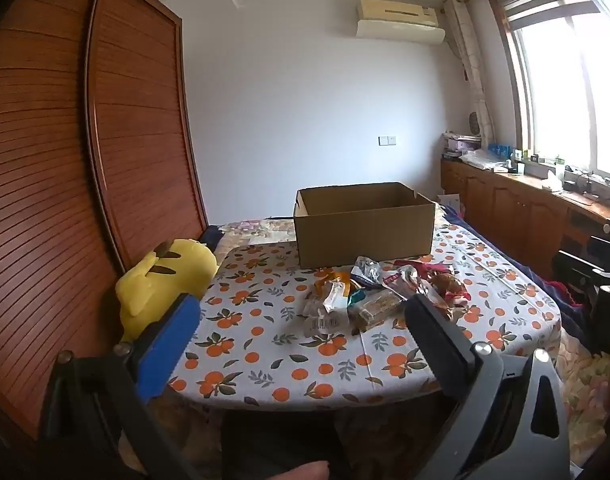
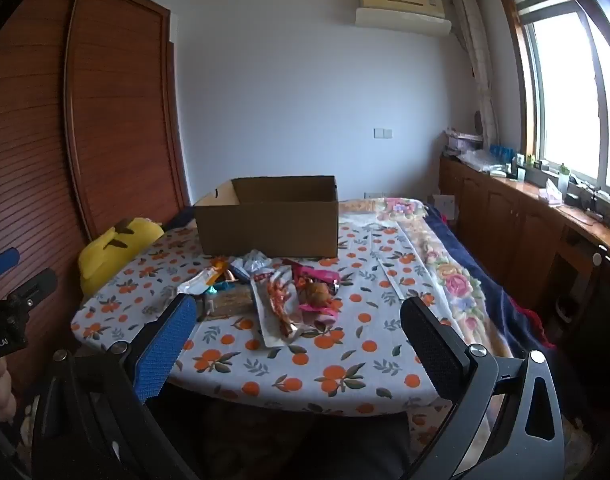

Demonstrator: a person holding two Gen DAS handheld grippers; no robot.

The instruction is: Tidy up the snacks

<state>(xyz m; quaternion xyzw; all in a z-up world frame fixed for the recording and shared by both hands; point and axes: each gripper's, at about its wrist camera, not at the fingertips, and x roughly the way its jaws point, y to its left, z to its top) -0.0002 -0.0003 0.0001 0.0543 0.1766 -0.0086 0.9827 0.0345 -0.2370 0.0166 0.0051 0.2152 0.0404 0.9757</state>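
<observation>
Crinkly foil snack packets (image 2: 277, 292) sit heaped on my table (image 2: 345, 364), just before the cardboard box (image 2: 269, 220). Both my left gripper (image 1: 301, 344) and right gripper (image 2: 297, 344) are wide open, empty. Packets look light, slippery, crushable, so I'd pinch a sealed edge.

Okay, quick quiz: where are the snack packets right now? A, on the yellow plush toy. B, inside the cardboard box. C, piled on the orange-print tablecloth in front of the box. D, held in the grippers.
C: the snack packets lie heaped on the tablecloth in front of the cardboard box, with both grippers open and empty.
</observation>
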